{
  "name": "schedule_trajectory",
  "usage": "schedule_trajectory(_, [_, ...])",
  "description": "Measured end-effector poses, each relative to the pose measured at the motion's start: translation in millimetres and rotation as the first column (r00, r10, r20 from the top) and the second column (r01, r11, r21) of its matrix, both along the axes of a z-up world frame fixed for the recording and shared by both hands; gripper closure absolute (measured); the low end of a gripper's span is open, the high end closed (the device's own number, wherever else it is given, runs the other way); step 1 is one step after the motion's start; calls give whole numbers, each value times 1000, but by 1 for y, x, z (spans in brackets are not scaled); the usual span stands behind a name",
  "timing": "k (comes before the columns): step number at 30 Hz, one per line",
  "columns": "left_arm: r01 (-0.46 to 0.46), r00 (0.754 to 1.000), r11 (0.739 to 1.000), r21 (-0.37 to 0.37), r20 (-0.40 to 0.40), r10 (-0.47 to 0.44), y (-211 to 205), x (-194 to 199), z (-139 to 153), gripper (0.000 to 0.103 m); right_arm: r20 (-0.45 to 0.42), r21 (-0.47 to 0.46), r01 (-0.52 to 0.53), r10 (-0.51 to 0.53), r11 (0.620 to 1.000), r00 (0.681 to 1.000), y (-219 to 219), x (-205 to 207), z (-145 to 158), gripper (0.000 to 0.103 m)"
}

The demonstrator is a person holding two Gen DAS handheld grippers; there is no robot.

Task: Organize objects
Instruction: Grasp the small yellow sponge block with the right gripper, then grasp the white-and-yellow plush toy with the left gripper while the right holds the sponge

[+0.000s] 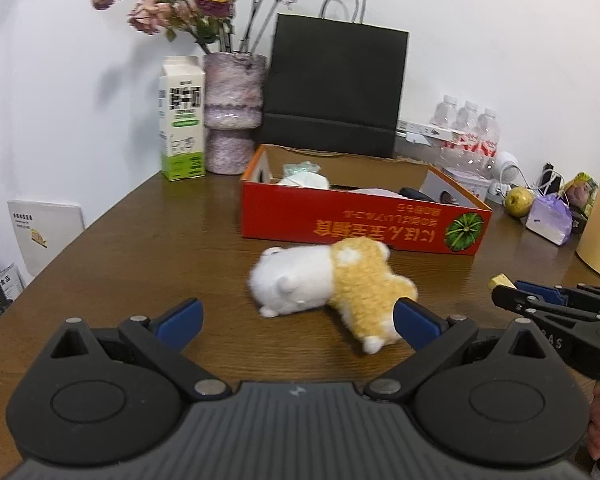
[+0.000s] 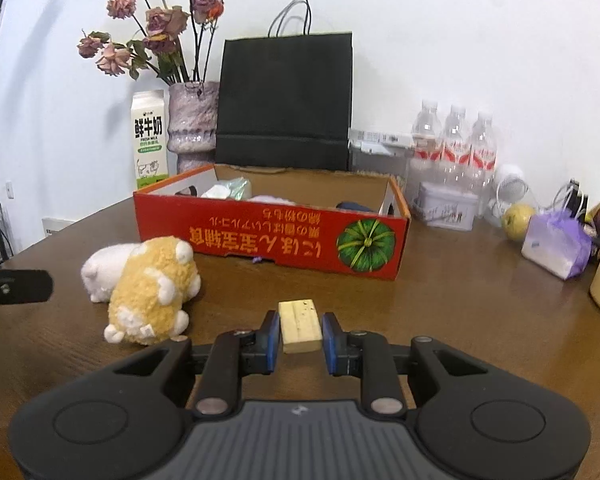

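Observation:
A white and yellow plush toy [image 1: 328, 284] lies on the brown table in front of a red cardboard box [image 1: 360, 224]. My left gripper [image 1: 296, 320] is open wide just short of the toy, its right fingertip [image 1: 414, 320] close to the toy's yellow end. My right gripper [image 2: 300, 334] is shut on a pale yellow block [image 2: 300, 326] and holds it low over the table, right of the toy [image 2: 148, 292] and in front of the box [image 2: 272, 232]. The right gripper also shows in the left wrist view [image 1: 512, 286].
The box holds several items. Behind it stand a black paper bag [image 2: 284, 100], a vase of dried roses [image 2: 192, 124] and a milk carton [image 2: 150, 140]. Water bottles [image 2: 456, 152], a tin [image 2: 446, 206], an apple [image 2: 518, 220] and a purple bag [image 2: 556, 244] sit at the right.

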State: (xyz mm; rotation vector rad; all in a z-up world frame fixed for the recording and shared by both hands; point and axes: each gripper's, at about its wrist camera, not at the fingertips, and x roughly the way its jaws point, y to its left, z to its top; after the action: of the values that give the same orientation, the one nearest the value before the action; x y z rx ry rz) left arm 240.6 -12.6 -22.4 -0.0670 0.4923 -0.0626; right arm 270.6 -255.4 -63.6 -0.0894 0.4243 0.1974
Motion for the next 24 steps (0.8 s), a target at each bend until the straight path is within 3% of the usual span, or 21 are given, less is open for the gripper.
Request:
schedule_trajectory(13, [2, 998, 999, 45, -63, 1, -55, 46, 4, 0, 39, -24, 4, -3, 1000, 999, -23, 7, 1, 82])
schedule_trajectory(24, [-51, 986, 995, 85, -156, 64, -75, 82, -17, 0, 26, -11, 32, -31, 999, 999, -52, 18, 1, 82])
